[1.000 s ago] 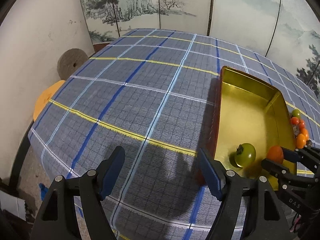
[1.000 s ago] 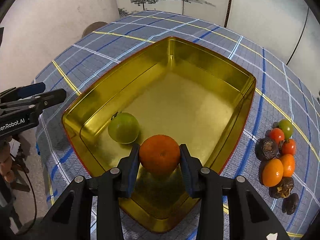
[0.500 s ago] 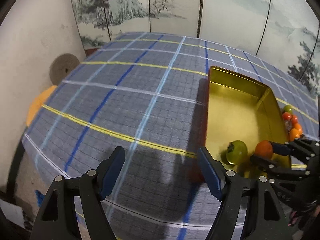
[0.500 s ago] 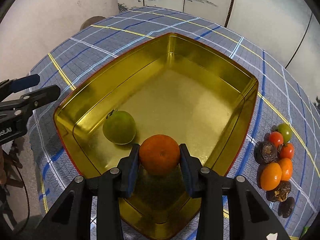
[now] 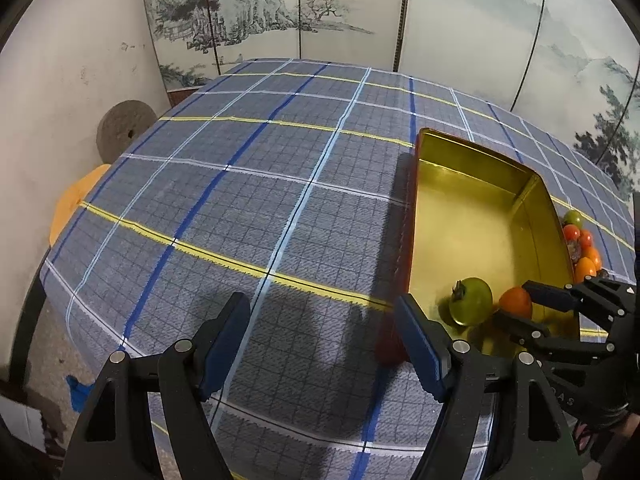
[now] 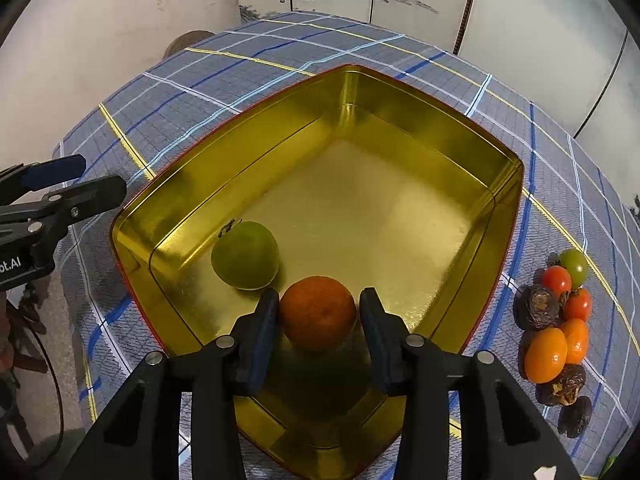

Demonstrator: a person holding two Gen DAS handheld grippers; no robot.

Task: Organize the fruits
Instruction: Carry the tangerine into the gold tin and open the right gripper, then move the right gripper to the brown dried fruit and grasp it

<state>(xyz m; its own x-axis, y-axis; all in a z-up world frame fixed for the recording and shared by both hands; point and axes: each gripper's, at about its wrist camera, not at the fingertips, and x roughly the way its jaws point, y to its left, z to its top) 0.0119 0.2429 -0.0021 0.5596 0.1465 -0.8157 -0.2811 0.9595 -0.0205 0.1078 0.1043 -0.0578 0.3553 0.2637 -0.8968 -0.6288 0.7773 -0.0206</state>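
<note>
Your right claw (image 6: 318, 312) is opening around the orange (image 6: 318, 312) inside the gold tin (image 6: 500, 196), beside the green fruit (image 6: 245, 255). Lift straight up, slowly.

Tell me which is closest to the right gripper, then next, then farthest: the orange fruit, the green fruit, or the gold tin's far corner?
1. Orange fruit, between the opening jaws of the right gripper.
2. Green fruit, just beyond, left.
3. Gold tin's far corner, across the tin.

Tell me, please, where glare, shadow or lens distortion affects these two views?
Left wrist view: fisheye bends the tablecloth grid; gripper shadows darken the near cloth. Right wrist view: the gold tin bows into a wedge, soft glare whitens its floor, and the orange casts a dark shadow.
</note>
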